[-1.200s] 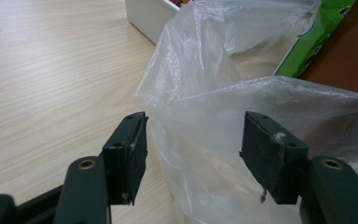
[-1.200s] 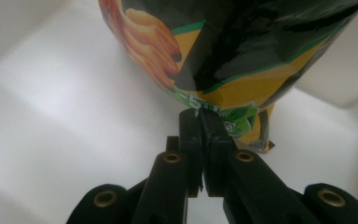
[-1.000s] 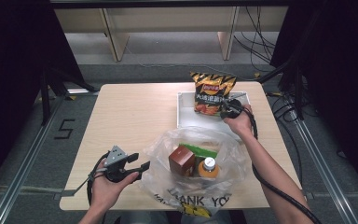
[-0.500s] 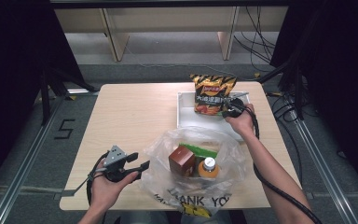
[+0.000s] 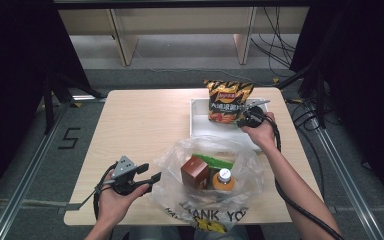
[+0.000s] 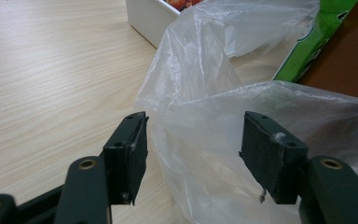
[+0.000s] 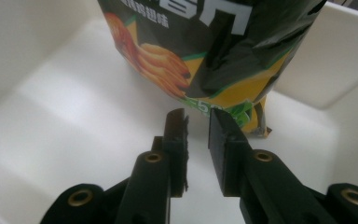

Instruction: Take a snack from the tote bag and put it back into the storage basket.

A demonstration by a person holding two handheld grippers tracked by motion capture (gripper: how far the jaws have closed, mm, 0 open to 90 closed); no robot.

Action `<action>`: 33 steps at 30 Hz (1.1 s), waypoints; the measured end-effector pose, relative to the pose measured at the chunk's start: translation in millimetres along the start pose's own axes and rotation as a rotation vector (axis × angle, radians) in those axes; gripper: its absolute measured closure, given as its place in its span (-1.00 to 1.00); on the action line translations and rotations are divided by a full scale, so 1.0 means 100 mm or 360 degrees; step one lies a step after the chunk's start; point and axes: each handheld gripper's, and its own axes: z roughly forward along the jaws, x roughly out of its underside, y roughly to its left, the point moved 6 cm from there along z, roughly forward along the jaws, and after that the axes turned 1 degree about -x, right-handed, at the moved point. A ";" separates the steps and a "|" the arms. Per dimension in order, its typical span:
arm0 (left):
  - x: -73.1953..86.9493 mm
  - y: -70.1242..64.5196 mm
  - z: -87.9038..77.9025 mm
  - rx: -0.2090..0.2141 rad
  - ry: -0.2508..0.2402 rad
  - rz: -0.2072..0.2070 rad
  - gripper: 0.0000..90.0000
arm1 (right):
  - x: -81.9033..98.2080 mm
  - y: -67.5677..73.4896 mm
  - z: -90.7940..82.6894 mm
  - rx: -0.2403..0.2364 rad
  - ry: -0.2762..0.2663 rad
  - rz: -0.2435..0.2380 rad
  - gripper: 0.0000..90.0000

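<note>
- One chip bag [image 5: 227,101] stands upright in the white tray [image 5: 198,127] at the desk's [image 5: 145,125] far right, its bottom seam just ahead of the right tongs [image 7: 198,122].
- Those tongs have just been opening: a narrow gap shows, pads off the bag, nothing between them. I judge the bag released into the tray.
- Left tongs [image 6: 193,140] stand wide open around a fold of the plastic bag [image 5: 207,170], not pinching it.
- Inside it: a brown box [image 5: 195,171] and a bottle [image 5: 223,179].

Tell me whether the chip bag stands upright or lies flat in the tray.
Upright: the chip bag stands on its bottom edge in the white tray, top seam uppermost.
</note>
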 end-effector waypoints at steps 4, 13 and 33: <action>-0.01 0.00 0.00 0.0000 -0.0007 0.0032 -0.10 | -0.02 0.03 -0.11 -0.0006 -0.0030 0.0013 0.61; -0.01 0.00 0.00 0.0002 -0.0018 0.0008 -0.10 | -0.07 0.17 -0.46 -0.0121 -0.0167 -0.0036 0.45; -0.01 0.00 -0.01 -0.0006 -0.0020 0.0038 -0.09 | 0.07 0.55 -1.02 -0.0316 -0.0301 -0.0197 0.31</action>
